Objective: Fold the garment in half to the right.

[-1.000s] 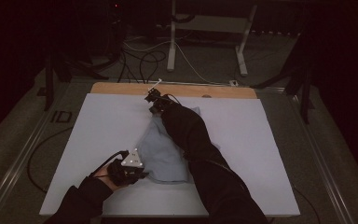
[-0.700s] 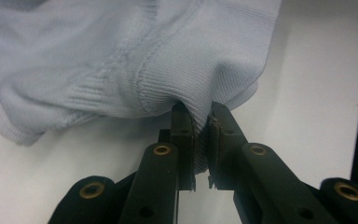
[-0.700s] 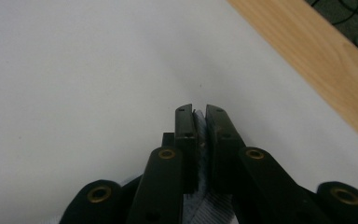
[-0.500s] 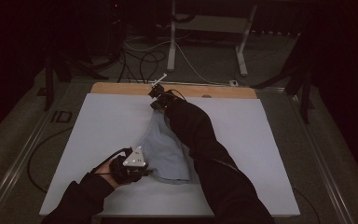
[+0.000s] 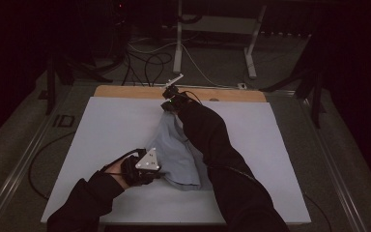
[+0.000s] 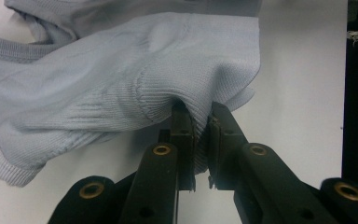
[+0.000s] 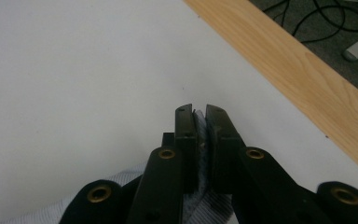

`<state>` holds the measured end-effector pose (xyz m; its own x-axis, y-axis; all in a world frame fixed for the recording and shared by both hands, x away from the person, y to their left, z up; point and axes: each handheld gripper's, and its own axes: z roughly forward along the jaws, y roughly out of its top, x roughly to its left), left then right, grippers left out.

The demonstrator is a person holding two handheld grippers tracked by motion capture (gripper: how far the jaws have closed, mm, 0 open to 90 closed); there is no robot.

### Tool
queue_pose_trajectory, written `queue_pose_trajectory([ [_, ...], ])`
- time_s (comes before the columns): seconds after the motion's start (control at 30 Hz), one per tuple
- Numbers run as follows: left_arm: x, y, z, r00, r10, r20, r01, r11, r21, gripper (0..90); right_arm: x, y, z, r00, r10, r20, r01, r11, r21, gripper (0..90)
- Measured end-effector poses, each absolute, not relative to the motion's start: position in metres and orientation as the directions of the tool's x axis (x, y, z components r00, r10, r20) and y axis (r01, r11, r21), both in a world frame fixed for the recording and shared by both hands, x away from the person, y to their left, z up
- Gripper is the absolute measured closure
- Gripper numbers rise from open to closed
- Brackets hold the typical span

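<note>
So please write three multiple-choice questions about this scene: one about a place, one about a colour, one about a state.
1. Where on the table is the right gripper?
A. near the far wooden edge
B. at the near edge
C. off the table, on the floor

2. What colour is the cloth?
A. red
B. light blue
C. black

3. How is the left gripper?
A. open above the cloth
B. shut on nothing
C. shut on the cloth

Answers:
1. A, the high view shows it close to the wood strip.
2. B, the knit looks pale blue in the left gripper view.
3. C, a fold of cloth sits pinched between its jaws.
</note>
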<state>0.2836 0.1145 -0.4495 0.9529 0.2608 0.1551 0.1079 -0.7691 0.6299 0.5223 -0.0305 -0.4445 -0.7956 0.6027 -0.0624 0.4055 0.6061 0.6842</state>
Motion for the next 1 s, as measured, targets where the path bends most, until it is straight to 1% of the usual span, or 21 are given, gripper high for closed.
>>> queue_pose_trajectory([
  [0.6, 0.295, 0.068, -0.433, 0.971, 0.148, 0.186, 0.008, -0.803, 0.596, 83.2, 0.516, -0.078, -0.431, -0.771, 0.634, -0.063, 0.412, 0.571, 0.71, 85.0],
  [0.8, 0.296, 0.053, -0.432, 0.976, 0.112, 0.189, -0.02, -0.812, 0.583, 83.2, 0.517, -0.093, -0.427, -0.762, 0.646, -0.046, 0.421, 0.547, 0.724, 85.0],
  [1.0, 0.298, 0.039, -0.432, 0.978, 0.084, 0.192, -0.042, -0.82, 0.571, 83.2, 0.517, -0.11, -0.428, -0.765, 0.643, -0.045, 0.417, 0.547, 0.726, 84.9],
])
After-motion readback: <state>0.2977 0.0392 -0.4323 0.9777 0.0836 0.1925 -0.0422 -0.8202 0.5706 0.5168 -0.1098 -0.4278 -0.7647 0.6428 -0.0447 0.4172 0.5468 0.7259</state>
